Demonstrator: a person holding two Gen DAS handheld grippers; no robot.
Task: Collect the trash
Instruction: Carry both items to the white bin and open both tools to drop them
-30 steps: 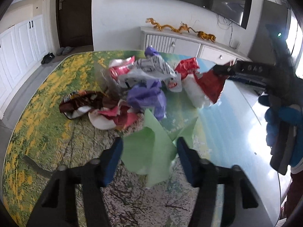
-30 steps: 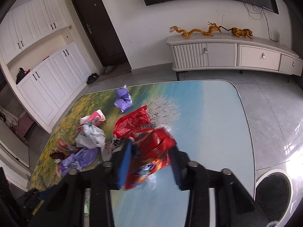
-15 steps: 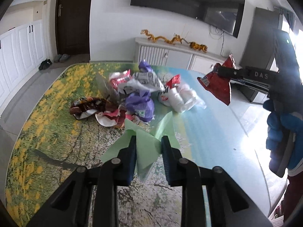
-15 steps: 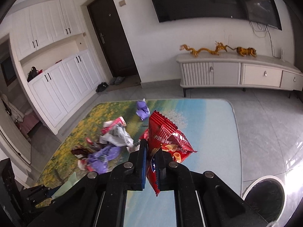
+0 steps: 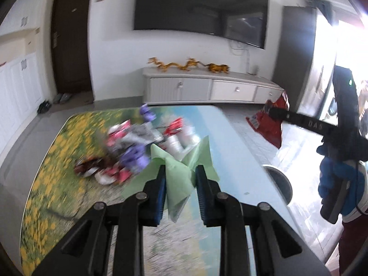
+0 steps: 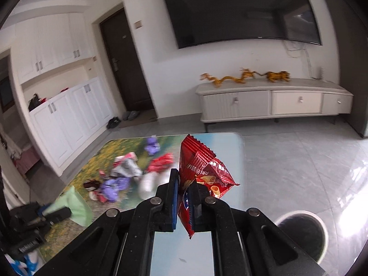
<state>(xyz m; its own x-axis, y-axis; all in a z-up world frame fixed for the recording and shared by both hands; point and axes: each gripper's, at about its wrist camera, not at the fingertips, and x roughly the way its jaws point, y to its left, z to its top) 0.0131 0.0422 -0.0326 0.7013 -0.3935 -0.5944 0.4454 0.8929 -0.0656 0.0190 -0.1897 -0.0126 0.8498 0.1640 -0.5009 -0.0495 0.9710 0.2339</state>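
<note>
My left gripper [image 5: 180, 179] is shut on a light green sheet of paper [image 5: 178, 184] and holds it above the table; it also shows in the right wrist view [image 6: 73, 203]. My right gripper [image 6: 184, 184] is shut on a red snack bag [image 6: 200, 168], held up past the table's right edge; the bag also shows in the left wrist view [image 5: 268, 122]. A pile of wrappers [image 5: 135, 147], purple, red and white, lies on the table beyond the left gripper. A round trash bin with a white rim [image 6: 301, 234] stands on the floor to the right of the table.
The table [image 5: 232, 161] has a printed landscape top, with yellow flowers on the left and pale blue on the right. A white sideboard [image 6: 271, 103] with golden dragon figures stands against the far wall under a TV. White cabinets and a dark door are at the left.
Both grippers have risen with their loads, and the table looks farther below. The right gripper has carried the red bag rightward, past the table edge. The views are blurred by motion.
</note>
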